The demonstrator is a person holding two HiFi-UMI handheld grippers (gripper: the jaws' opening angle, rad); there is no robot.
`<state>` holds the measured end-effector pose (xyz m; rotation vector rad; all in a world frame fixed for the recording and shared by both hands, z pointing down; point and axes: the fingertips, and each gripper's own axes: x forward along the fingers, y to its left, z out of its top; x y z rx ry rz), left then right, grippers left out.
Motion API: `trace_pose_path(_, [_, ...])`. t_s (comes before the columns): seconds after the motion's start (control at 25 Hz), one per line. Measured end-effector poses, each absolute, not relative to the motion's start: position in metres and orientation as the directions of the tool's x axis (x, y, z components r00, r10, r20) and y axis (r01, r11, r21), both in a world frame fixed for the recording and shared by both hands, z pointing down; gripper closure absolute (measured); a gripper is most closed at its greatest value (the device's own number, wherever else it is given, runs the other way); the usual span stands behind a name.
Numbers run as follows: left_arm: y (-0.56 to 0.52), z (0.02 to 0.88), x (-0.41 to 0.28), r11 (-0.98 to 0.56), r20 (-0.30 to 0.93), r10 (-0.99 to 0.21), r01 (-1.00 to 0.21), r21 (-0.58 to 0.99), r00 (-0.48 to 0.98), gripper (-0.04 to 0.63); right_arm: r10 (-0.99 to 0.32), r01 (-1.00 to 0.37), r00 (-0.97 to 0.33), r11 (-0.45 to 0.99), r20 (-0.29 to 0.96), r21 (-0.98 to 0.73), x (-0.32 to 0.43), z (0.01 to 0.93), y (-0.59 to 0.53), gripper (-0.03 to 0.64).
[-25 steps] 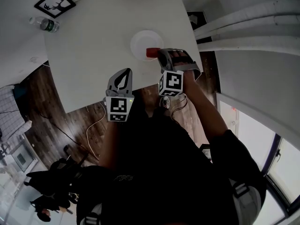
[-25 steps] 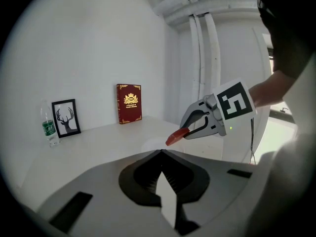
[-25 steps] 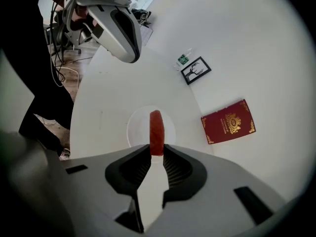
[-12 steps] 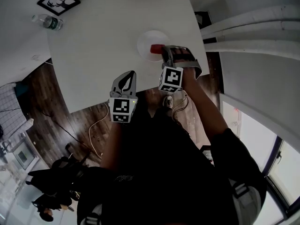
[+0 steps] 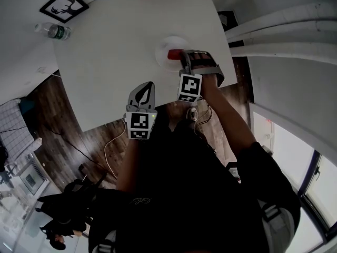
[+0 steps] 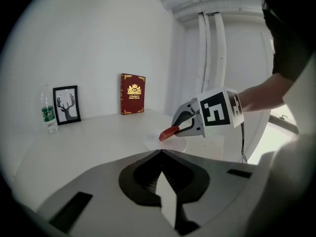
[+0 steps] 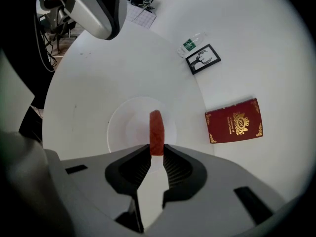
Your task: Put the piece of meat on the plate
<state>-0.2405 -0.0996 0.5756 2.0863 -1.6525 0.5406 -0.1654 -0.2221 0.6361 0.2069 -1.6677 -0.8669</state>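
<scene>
A red strip of meat (image 7: pixel 156 131) sticks out from between the pads of my right gripper (image 7: pixel 156 149), which is shut on it. Directly under it lies the round white plate (image 7: pixel 122 127) on the white table. From the left gripper view the meat (image 6: pixel 168 132) slants down over the plate (image 6: pixel 177 145); I cannot tell whether its tip touches. In the head view the right gripper (image 5: pixel 184 57) is at the plate's near right rim. My left gripper (image 5: pixel 148 85) hovers at the table's near edge with its jaw tips together and nothing in them.
A red book (image 7: pixel 233 121) stands at the far side of the table (image 5: pixel 116 51). A framed deer picture (image 5: pixel 62 5) and a water bottle (image 5: pixel 52 29) are at the far left. White pipes (image 5: pixel 284 30) run along the right. A cable (image 5: pixel 108 146) lies on the wooden floor.
My right gripper has sunk a little with the meat, closer over the plate. The left gripper has hardly moved.
</scene>
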Motion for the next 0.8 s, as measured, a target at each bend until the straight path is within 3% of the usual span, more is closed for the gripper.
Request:
trace_pose_path(0.28, [-0.119, 0.568, -0.252, -0.235, 0.538, -0.804, -0.966, 0.104, 0.253, 0.594, -0.597, 0.358, -0.273, 0.665, 0.755, 0.655, -0.174, 0.636, -0.23, 0.526])
trace_pose_path(0.8, [-0.15, 0.568, -0.268, -0.357, 0.539, -0.759, -0.926, 0.122, 0.364, 0.594, -0.635, 0.315, -0.21, 0.676, 0.743, 0.666, -0.178, 0.644, -0.23, 0.525])
